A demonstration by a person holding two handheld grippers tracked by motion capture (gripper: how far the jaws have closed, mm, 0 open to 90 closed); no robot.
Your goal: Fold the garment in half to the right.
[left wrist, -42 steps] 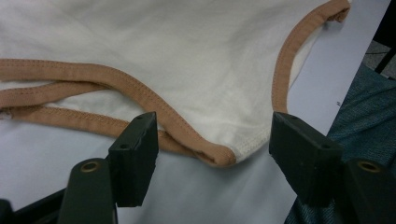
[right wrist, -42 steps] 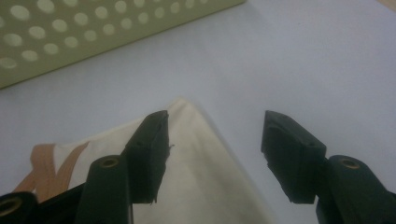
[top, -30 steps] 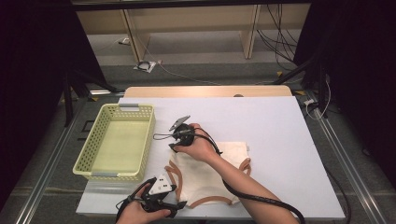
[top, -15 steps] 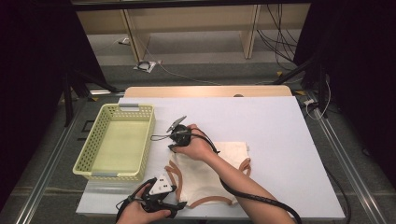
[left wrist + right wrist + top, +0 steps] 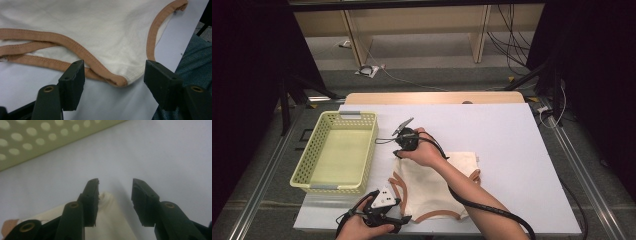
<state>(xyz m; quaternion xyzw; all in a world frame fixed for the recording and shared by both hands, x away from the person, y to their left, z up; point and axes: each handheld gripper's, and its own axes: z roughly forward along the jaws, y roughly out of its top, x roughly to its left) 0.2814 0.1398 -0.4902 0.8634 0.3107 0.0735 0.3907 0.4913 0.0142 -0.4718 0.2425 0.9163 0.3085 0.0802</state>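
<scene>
Now both grippers' jaws open astride the cream garment point(image 5: 432, 185).

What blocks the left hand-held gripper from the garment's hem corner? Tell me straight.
Nothing visible. The left hand-held gripper has its jaws open, one on each side of the brown-trimmed corner of the cream garment, with bare white table between them. The pads are not pressing on the cloth.

Beyond my desk point(image 5: 512, 150) I see a grey floor point(image 5: 437, 80) strewn with loose cables point(image 5: 372, 70), pale wooden furniture legs point(image 5: 477, 30) standing farther back, and black curtains point(image 5: 247, 75) darkening both sides.
</scene>
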